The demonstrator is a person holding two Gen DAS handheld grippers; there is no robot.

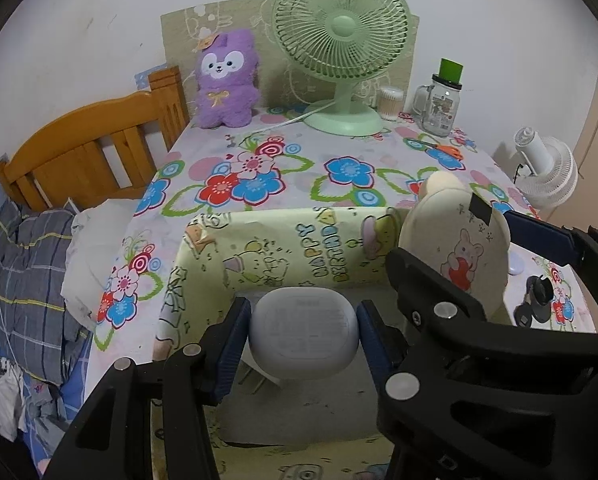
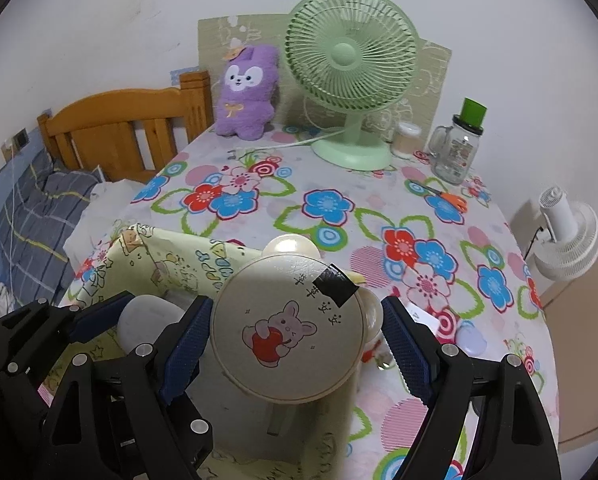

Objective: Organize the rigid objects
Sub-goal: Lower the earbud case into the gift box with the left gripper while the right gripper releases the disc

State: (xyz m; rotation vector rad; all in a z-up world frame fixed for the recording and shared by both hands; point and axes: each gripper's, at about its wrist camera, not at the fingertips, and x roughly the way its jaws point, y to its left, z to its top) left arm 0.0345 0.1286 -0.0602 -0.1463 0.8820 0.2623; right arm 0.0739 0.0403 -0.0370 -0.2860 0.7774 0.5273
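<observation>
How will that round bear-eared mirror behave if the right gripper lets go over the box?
The round mirror looks rigid and smooth-faced, so it may slip between the pads. Its disc shape could roll on edge or tip flat against the yellow box wall. Probably light; the ears look fragile.

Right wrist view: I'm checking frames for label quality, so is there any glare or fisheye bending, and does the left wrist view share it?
Right wrist view: a bright glare spot on the cream ear of the round bear-print mirror; the table edge bows. Left wrist view: no strong glare; the headboard curves, corners vignette black.
</observation>
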